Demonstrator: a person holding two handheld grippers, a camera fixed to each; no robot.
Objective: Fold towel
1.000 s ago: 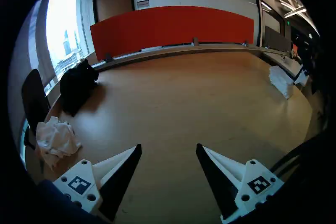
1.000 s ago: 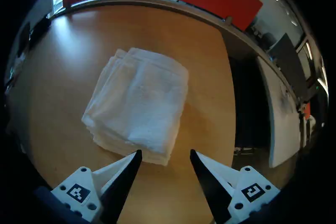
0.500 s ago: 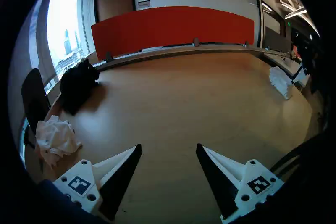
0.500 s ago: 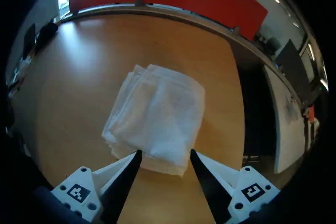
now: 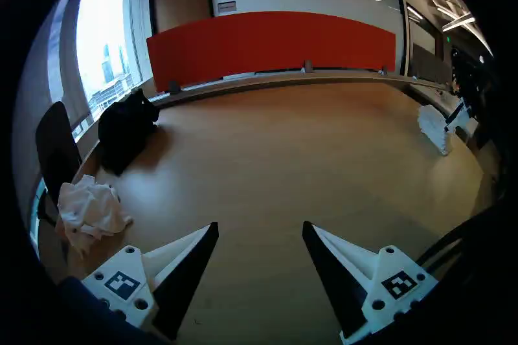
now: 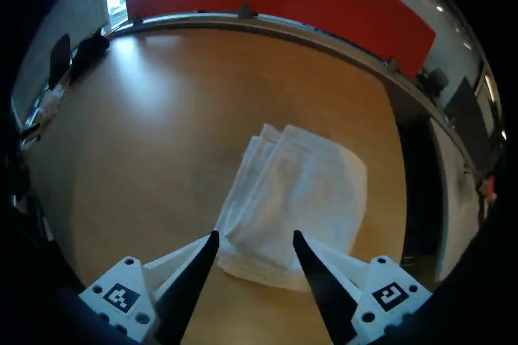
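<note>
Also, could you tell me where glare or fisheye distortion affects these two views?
Left gripper view: the window is blown out white, and the red partition bows with the fisheye. Right gripper view: a pale sheen lies on the table at upper left, while the folded towel is evenly lit and sharp.

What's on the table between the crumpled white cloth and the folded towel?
Nothing. In the left gripper view the wooden table is bare between the crumpled white cloth and the folded towel.
</note>
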